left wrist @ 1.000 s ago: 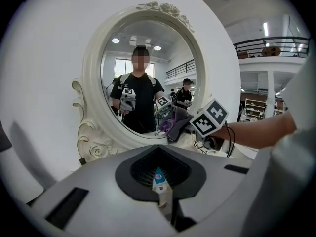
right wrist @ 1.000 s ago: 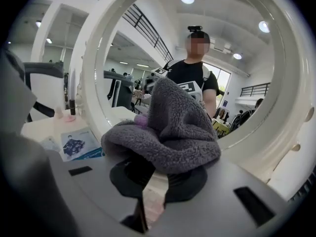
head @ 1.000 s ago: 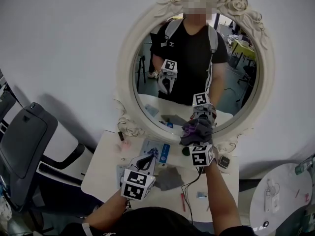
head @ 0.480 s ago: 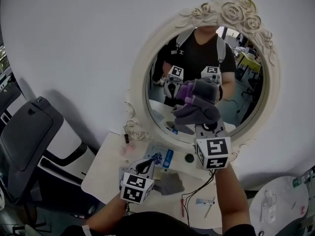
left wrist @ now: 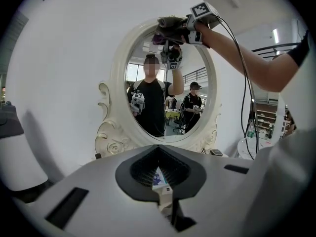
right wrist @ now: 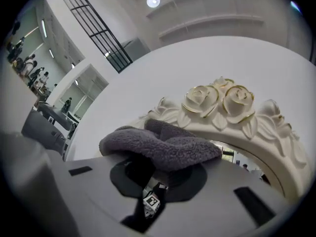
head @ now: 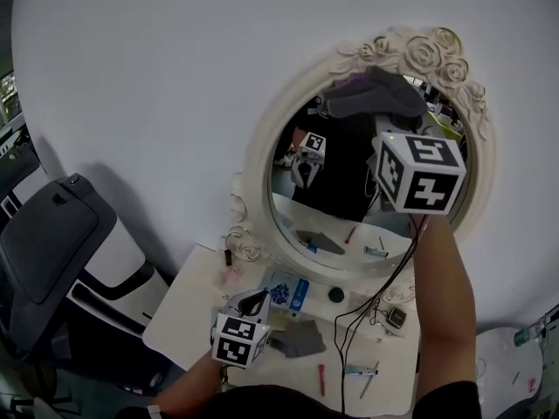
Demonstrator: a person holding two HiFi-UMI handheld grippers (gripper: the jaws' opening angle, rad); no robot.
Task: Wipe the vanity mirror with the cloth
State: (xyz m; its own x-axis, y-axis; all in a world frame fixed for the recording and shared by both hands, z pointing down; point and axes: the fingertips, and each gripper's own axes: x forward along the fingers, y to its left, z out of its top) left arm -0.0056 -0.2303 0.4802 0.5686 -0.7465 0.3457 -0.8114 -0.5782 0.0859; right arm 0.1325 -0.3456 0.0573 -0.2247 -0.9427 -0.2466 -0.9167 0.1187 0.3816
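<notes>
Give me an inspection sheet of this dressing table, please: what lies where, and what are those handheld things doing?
Surface: white table, crowded.
Job's things: oval vanity mirror in a rose-carved white frame; grey cloth held at its top.
Clutter: blue-and-white packet, folded grey rag, red pen.
Grippers: right gripper shut on the grey cloth; left gripper shut, empty, low over the table.
Cables: black cable hangs from the right gripper to the table.
Surroundings: grey chair at left; white wall behind.
</notes>
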